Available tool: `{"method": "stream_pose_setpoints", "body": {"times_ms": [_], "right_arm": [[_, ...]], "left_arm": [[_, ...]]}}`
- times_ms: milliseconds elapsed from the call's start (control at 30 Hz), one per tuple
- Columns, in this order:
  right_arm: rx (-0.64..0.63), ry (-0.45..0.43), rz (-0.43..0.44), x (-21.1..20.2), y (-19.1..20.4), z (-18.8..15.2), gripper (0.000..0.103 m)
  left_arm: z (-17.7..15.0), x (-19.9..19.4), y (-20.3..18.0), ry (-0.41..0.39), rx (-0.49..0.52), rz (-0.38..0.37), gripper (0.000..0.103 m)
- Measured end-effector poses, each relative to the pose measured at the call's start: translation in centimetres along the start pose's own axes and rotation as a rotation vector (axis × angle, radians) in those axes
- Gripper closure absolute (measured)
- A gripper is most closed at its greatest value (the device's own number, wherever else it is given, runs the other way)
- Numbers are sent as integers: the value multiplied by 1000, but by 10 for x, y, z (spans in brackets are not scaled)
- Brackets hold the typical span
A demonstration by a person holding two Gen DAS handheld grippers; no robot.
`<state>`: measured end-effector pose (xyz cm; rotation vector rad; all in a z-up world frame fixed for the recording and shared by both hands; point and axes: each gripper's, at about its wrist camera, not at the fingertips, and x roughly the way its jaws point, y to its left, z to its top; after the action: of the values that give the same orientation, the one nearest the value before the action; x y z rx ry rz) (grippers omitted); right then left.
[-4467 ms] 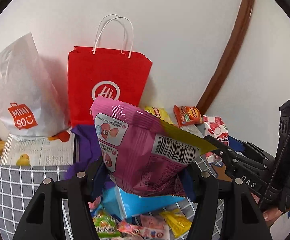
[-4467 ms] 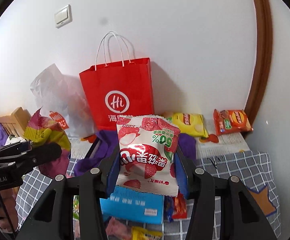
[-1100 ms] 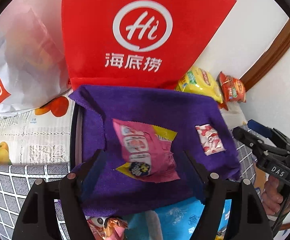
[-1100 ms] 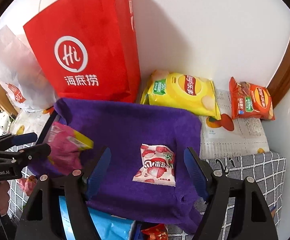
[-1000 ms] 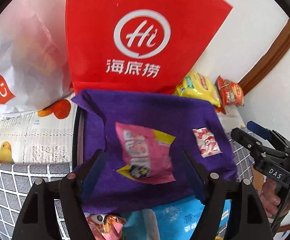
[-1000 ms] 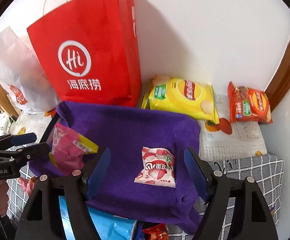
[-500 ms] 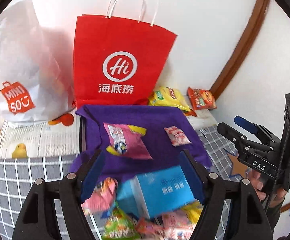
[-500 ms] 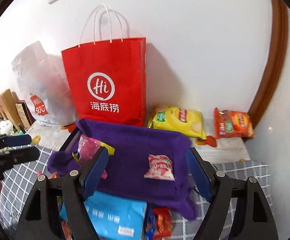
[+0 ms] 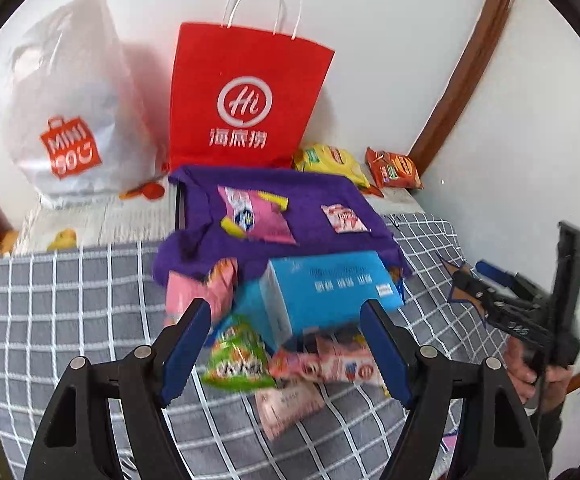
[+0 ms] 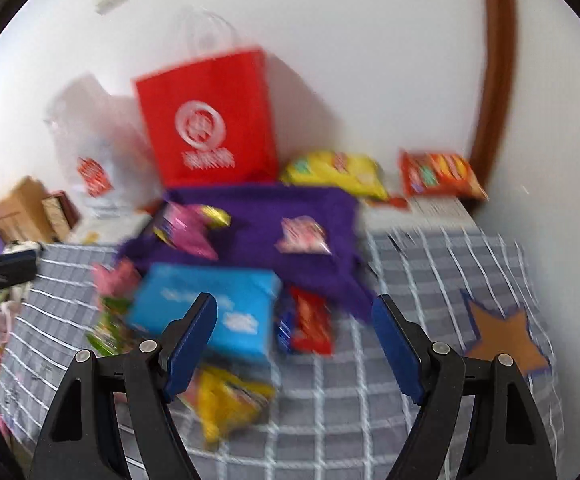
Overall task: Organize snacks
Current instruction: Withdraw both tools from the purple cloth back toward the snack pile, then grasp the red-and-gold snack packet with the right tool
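Two snack packets already laid on the purple fleece cloth [image 9: 290, 196] spread over a tray at the back of the grey checked surface [image 9: 69, 292]: a pink foil packet with yellow corners [image 9: 255, 220] to the left, a small red-and-white strawberry packet [image 9: 344, 218] to the right, well apart. Nearer, unsorted, a loose heap: light blue cardboard box [image 9: 322, 288], green crinkly packet [image 9: 237, 360], pink wrapped bars [image 9: 326, 364], yellow packet [image 10: 225, 404], red packet [image 10: 312, 320]. Judged between placements, with the next pick from the heap probably in hand; calls for lowering onto one packet and closing without dragging its neighbours. Left claw [image 9: 285, 344] released, jaws spread wide, empty, above the green packet and pink bars. Right claw [image 10: 294, 344] likewise spread and empty, view blurred, hovering by the blue box and red packet.
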<state>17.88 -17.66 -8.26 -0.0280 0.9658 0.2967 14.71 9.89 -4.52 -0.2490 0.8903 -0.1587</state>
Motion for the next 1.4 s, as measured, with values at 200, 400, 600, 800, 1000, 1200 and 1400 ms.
{"method": "stream_pose_setpoints", "body": {"times_ms": [200, 400, 600, 800, 1000, 1200, 1400], "right_arm": [[91, 49, 23, 23, -24, -24, 34], [40, 88, -37, 61, -22, -36, 50], [-19, 110, -23, 87, -15, -41, 51], [-75, 109, -48, 106, -5, -38, 51], [-111, 99, -58, 114, -1, -35, 82], [-45, 66, -5, 80, -14, -45, 88], [46, 92, 104, 30, -27, -72, 89]], "left_arm": [[-18, 2, 11, 23, -56, -25, 28], [-26, 16, 23, 55, -97, -12, 28], [-25, 36, 35, 97, -125, 14, 28], [-26, 42, 39, 104, -127, 23, 28], [-27, 42, 40, 106, -124, 27, 28], [-32, 34, 37, 98, -125, 15, 28], [-38, 18, 29, 69, -122, -17, 28]]}}
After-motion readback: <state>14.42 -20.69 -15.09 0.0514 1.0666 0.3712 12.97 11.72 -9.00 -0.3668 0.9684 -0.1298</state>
